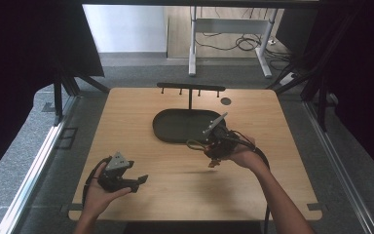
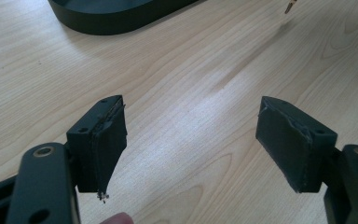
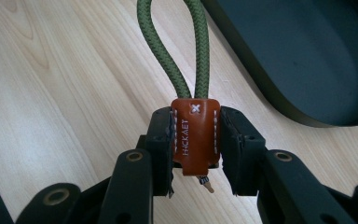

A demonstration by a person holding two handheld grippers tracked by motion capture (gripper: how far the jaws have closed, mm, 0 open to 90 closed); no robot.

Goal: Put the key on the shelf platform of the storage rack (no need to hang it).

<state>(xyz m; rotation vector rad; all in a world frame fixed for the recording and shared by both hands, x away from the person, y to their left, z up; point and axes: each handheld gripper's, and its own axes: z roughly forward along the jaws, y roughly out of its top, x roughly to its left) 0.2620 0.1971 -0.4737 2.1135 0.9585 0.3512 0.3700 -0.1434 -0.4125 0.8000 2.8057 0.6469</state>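
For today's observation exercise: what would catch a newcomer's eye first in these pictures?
The brown leather tab with its green cord loop, clamped in the right gripper near the table's middle. Behind it lies a black oval tray under a hook rack. The left gripper gapes open over bare wood.

On the bench, an oval tray sits at the centre of the high view, slightly toward the upper half. Directly behind it, toward the top of the frame, stands a rack with a crossbar. The right gripper is just below the tray's lower right edge, with a cord loop and its tab between its jaws. The left gripper is at lower left, well apart from the tray, above bare bench.
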